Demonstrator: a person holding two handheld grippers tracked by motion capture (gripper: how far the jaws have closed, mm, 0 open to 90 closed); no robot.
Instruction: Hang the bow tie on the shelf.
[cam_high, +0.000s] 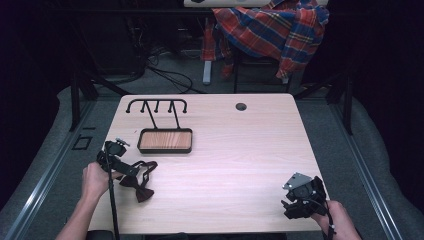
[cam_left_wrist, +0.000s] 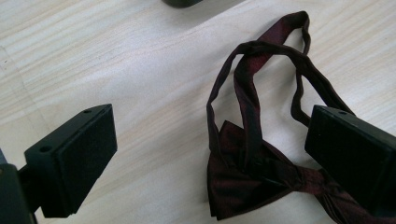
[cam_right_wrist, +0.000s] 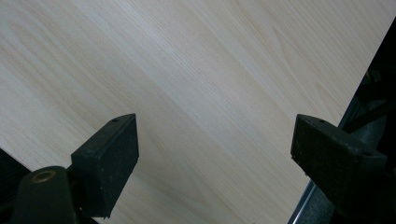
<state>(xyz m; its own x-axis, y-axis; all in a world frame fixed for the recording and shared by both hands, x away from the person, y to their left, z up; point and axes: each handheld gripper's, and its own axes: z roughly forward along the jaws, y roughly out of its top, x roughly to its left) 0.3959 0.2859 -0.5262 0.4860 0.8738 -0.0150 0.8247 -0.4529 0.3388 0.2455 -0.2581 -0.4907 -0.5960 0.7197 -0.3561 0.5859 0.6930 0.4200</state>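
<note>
A dark maroon bow tie (cam_high: 139, 184) with a looped strap lies on the wooden table (cam_high: 240, 150) near its left front. My left gripper (cam_high: 131, 172) hovers right at it, held by a hand. In the left gripper view the jaws stand wide open, and the bow tie (cam_left_wrist: 254, 175) lies between them, close to the right jaw, its strap (cam_left_wrist: 261, 56) curling away. My right gripper (cam_high: 295, 205) rests near the table's front right corner. Its jaws are wide apart over the bare table top (cam_right_wrist: 196, 88), with nothing between them.
A black stand with a wooden tray base (cam_high: 165, 140) and a hooked top rail (cam_high: 156, 103) sits at the back left. A cable hole (cam_high: 241, 106) is near the far edge. A plaid shirt (cam_high: 272, 27) hangs on a chair beyond the table.
</note>
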